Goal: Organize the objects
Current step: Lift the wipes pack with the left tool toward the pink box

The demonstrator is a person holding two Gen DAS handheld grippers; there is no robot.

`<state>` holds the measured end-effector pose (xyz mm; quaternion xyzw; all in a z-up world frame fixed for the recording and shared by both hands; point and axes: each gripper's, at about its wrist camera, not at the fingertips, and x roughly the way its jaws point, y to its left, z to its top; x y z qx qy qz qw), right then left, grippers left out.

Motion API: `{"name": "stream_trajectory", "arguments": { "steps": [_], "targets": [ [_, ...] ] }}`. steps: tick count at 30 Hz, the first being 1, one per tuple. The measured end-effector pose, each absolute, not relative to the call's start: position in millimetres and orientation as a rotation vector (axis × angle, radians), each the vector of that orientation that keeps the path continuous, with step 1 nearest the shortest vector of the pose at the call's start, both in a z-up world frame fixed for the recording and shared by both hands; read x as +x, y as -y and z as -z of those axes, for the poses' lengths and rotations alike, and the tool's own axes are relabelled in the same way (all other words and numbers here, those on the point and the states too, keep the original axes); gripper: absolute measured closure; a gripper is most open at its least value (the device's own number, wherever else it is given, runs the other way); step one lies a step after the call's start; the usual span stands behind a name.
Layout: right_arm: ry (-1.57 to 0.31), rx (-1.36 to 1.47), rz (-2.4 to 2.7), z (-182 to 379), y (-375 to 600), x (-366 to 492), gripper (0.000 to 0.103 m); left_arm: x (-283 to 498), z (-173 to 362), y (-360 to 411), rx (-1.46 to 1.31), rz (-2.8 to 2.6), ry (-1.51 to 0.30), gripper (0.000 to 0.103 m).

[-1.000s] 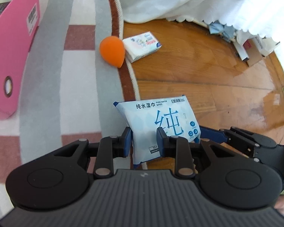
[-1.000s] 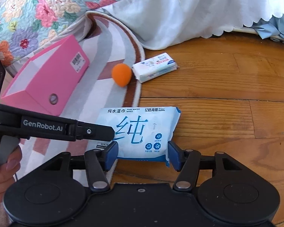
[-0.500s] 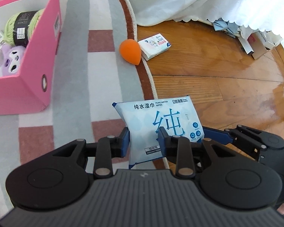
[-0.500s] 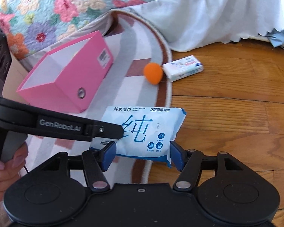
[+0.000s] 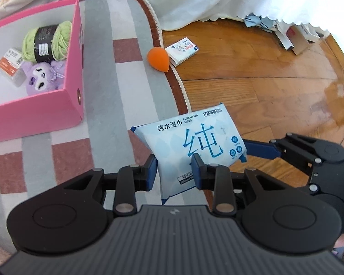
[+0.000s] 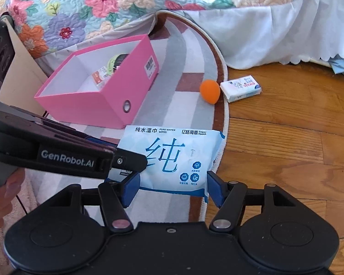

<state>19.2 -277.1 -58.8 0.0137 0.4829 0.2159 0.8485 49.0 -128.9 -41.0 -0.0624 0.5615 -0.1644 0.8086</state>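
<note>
The pale blue, soft plastic pack of wet wipes (image 5: 190, 146) hangs clear of the floor, over the edge of the round striped rug (image 5: 117, 73) where it meets the wooden boards, near and to the right of the open pink cardboard box (image 5: 73, 105). Both tools hold it: the left gripper (image 5: 174, 171) is closed on the pack's near-left end, pinching it narrow, and the right gripper (image 6: 173, 186) spans its wider side with both blue pads pressing the edges.

The pack looks light, squashy and slick; its film dents under the left pads, so a hold on the filled body seems safer than on the thin sealed seam. It should sag little while it has 2 holds, and a drop would not harm it.

An orange egg-shaped sponge (image 5: 158, 58) and a small white tissue packet (image 5: 183, 50) lie farther off, at the rug's edge.
</note>
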Motion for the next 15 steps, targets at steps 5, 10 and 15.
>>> {"name": "stream_trajectory", "arguments": {
  "steps": [5,10,15],
  "targets": [
    [-0.987,0.001,-0.461,37.5,266.1,9.3,0.034,39.7,20.7,118.1,-0.124,0.352,-1.177,0.074],
    [-0.983,-0.02,-0.478,21.2,253.8,3.8,0.032,30.9,6.5,105.9,-0.132,0.352,-1.159,0.074],
    [-0.979,-0.018,-0.519,13.5,245.1,1.8,0.03,22.6,1.9,89.0,-0.16,0.346,-1.151,0.074]
  ]
}}
